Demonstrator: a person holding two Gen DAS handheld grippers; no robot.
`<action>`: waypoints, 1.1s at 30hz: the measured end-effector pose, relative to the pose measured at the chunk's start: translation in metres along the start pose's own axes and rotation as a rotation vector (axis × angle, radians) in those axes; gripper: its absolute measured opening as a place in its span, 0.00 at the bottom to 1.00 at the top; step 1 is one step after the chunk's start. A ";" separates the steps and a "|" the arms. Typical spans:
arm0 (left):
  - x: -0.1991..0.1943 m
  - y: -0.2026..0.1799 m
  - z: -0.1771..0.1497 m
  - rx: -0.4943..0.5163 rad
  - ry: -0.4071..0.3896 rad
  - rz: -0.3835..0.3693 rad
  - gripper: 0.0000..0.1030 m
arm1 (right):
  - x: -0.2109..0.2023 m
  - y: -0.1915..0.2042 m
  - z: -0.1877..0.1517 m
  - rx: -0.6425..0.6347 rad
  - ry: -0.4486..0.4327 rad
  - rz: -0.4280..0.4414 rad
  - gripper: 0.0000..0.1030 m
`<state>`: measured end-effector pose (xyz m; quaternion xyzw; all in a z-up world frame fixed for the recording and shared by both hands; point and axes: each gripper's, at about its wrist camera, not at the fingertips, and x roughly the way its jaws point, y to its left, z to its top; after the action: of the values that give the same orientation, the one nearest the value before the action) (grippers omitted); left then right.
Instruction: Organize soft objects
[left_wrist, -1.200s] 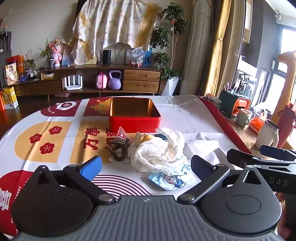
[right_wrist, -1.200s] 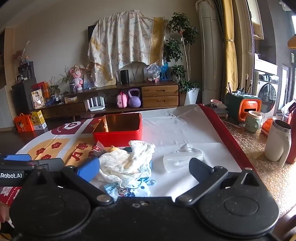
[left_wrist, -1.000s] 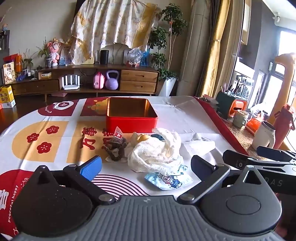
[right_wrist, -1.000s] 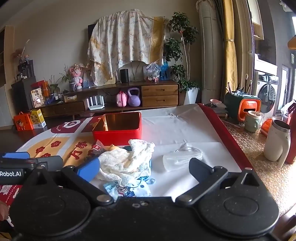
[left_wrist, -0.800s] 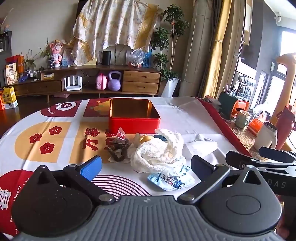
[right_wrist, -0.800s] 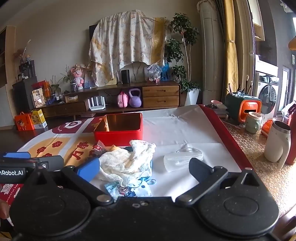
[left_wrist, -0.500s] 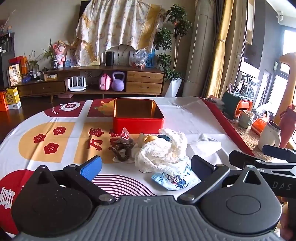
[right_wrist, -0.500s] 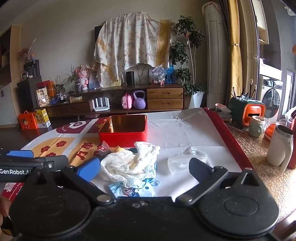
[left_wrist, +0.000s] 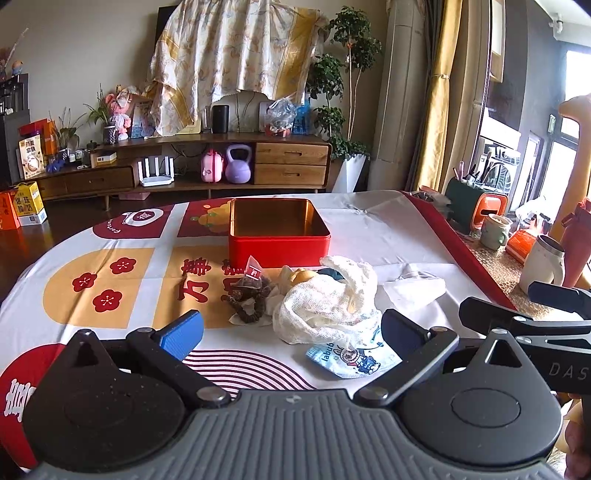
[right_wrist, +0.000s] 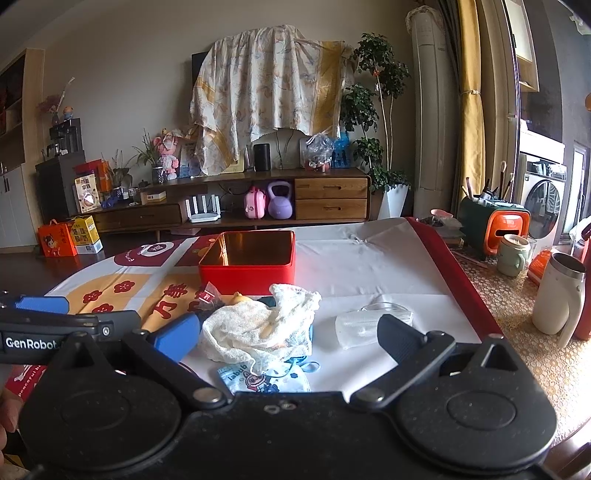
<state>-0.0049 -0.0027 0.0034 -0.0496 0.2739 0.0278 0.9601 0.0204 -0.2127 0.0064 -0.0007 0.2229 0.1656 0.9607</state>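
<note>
While both claws, left (left_wrist: 291, 332) and right (right_wrist: 286, 334), gape apart, a white cloth (left_wrist: 328, 306) lies before the red tin (left_wrist: 279, 236).

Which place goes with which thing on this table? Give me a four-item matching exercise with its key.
Things:
1. red tin
2. white gauze cloth
3. cartoon-print mask
4. brown scrunchie

Places:
A. nearest the cameras, partly under the cloth
B. behind the pile, open and empty
C. heaped in the middle of the pile
D. at the pile's left edge, by a small red-labelled sachet

Pairs: 1-B, 2-C, 3-A, 4-D
</note>
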 end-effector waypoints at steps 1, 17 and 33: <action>0.000 0.000 0.000 0.001 0.000 0.001 1.00 | 0.000 0.000 0.000 0.000 0.000 0.000 1.00; 0.000 -0.001 0.000 0.005 -0.001 0.007 1.00 | 0.000 0.001 -0.001 0.000 -0.001 0.000 1.00; 0.000 -0.001 0.000 0.005 0.001 0.006 1.00 | 0.001 0.001 -0.001 -0.001 0.000 0.002 1.00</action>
<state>-0.0052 -0.0040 0.0036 -0.0461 0.2745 0.0301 0.9600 0.0203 -0.2115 0.0051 -0.0007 0.2227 0.1668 0.9605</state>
